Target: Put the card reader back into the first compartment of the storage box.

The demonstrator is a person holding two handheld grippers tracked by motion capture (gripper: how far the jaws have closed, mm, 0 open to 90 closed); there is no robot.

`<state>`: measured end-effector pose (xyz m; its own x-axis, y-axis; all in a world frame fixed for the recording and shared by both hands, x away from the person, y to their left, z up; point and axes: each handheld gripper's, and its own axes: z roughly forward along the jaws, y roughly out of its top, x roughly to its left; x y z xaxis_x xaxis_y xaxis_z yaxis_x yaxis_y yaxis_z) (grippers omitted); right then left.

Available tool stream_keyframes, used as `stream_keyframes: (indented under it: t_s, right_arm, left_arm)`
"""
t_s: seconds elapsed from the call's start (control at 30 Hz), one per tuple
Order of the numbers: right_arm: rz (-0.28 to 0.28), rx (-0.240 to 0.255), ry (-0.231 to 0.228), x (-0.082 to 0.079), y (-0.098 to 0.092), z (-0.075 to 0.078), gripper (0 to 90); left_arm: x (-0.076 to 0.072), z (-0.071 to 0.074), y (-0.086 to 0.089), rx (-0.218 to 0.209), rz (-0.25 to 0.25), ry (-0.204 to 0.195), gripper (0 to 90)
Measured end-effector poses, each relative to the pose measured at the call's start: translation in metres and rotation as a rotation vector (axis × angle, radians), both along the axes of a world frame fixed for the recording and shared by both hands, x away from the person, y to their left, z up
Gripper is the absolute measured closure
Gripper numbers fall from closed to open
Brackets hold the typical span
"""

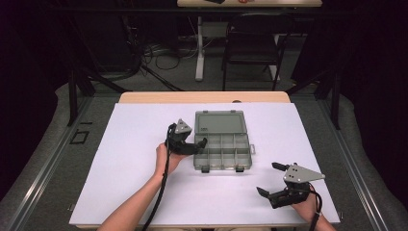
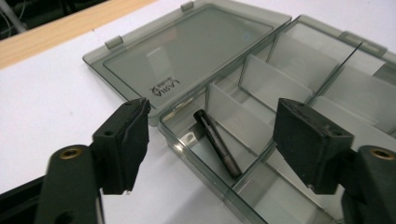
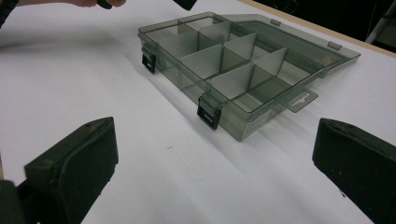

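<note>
A smoky clear organiser box (image 1: 246, 144) lies open on the white table, its lid (image 1: 220, 122) folded flat toward the far side and its latches facing me. My left gripper (image 1: 201, 144) hovers at the box's left end, jaws open. In the left gripper view a short dark metal pin (image 2: 217, 142) lies loose in the corner compartment of the box (image 2: 177, 135), under the left gripper (image 2: 212, 116), with neither pad touching it. My right gripper (image 1: 267, 178) stands open near the front right, with nothing in it. The right gripper (image 3: 214, 140) faces the box (image 3: 243, 126) from a short distance.
The white sheet (image 1: 144, 192) covers the table, whose wooden far edge (image 1: 202, 97) shows beyond it. The box's other compartments (image 3: 233, 79) look bare. A chair (image 1: 252, 43) and desk legs stand on the floor past the table.
</note>
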<state>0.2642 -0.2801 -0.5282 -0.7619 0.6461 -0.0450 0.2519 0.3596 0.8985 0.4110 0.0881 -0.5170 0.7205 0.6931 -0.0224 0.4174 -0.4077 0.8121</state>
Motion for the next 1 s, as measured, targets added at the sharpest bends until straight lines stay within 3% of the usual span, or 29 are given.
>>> stream_keyframes:
  t_s: [0.33, 0.43, 0.77, 1.0]
  right_arm:
    - [0.008, 0.003, 0.008, 0.001, -0.002, -0.001, 0.0]
    - [0.013, 0.005, 0.026, 0.001, 0.0, -0.001, 0.0]
    - [0.018, 0.003, 0.026, 0.0, 0.002, 0.0, 0.0]
    - [0.012, -0.009, 0.034, 0.0, 0.004, 0.0, 0.0]
  left_arm:
    - [-0.002, 0.009, 0.004, 0.007, -0.013, 0.0, 7.1]
    - [-0.003, 0.017, 0.006, 0.018, -0.022, -0.003, 0.3]
    - [-0.013, 0.026, 0.013, 0.032, -0.057, 0.001, 0.0]
    - [-0.024, 0.033, 0.029, 0.013, -0.077, -0.01, 0.0]
